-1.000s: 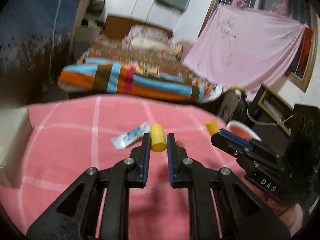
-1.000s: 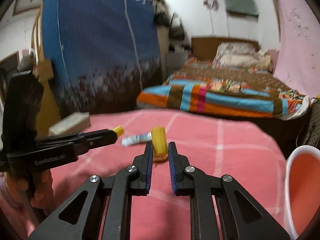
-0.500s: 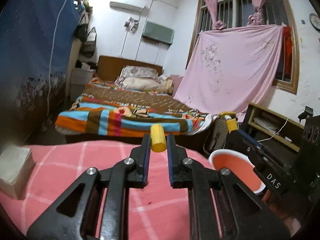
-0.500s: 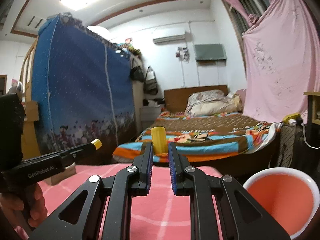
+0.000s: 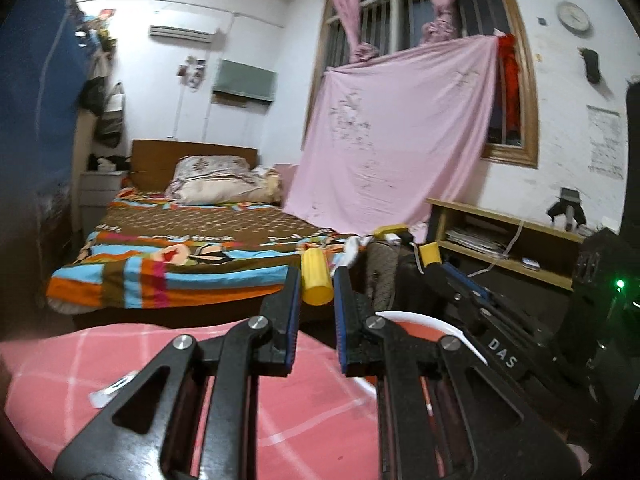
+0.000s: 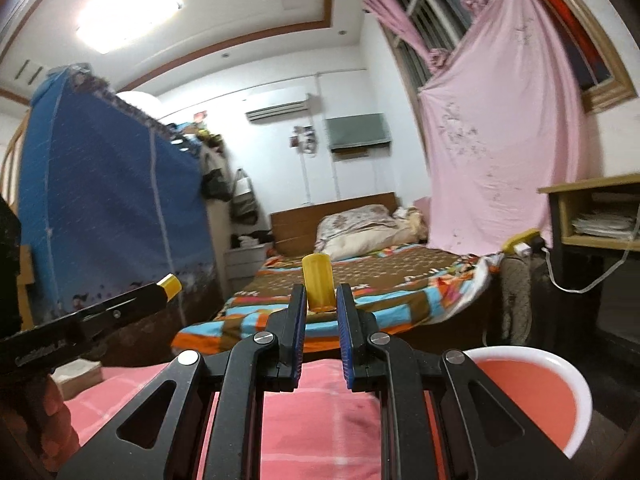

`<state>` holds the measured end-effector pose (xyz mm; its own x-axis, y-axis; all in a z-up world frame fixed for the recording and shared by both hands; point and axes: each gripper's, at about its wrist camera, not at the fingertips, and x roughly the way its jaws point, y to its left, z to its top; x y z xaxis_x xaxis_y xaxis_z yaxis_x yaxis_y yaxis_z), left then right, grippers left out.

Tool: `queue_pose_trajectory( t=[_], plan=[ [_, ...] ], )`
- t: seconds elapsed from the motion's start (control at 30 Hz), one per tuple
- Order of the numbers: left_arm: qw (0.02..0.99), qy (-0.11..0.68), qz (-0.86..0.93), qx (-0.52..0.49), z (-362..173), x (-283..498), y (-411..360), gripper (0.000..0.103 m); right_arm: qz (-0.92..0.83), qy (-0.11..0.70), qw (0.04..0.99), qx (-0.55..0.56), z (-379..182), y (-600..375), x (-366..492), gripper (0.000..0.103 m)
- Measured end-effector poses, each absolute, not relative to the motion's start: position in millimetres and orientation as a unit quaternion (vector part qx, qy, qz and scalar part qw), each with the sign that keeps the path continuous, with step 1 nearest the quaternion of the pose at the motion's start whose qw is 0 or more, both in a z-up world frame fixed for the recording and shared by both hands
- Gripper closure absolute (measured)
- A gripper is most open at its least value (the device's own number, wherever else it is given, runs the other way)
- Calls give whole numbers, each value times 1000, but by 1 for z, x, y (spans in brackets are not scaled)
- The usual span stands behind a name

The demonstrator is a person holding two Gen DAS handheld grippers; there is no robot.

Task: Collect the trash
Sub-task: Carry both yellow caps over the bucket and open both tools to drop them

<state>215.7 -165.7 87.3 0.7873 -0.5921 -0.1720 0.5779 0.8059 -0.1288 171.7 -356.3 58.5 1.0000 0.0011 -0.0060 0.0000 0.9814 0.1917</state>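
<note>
Trash is in three places, by my reading. Furthest left, a small white wrapper (image 5: 106,392) lies flat on the pink checked tablecloth (image 5: 60,360), half hidden behind the left gripper's arm and too blurred to tell what it once held.

Next comes the left gripper (image 5: 317,274), closed as far as it goes on a short yellow tube (image 5: 317,288). The tube is pinched by its sides between the blue pads, with its far end sticking out past the fingertips, clear of the table.

Beside it, the right gripper (image 6: 320,290) is nearly closed and has a second yellow tube (image 6: 318,276) the same way, standing upright between its pads. From the left camera that piece shows only as a yellow tip.

Furthest right, just beside the table's edge and lower down, is the bin (image 6: 560,364), orange inside with a white rim. Neither tube is over it yet.

Both tubes look like hard, smooth plastic — light, stiff, probably hollow. A round wall between flat pads could roll or squirt out, so a firm squeeze across the middle suits them. The wrapper should be thin and limp — best caught by an edge or a raised crease, not pressed flat.
</note>
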Motion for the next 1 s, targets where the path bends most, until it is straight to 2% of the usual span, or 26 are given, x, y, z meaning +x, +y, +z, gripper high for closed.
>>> queue_pose_trajectory(
  t=[0.47,1.0],
  plan=[
    [915,182,-360,-20,60,243,-244,103,-89,51,986,132,35,-411,172,90],
    [885,297,-358,-6,26,273,-292,103,-135,137,970,151,13,-433,189,90]
  ],
)
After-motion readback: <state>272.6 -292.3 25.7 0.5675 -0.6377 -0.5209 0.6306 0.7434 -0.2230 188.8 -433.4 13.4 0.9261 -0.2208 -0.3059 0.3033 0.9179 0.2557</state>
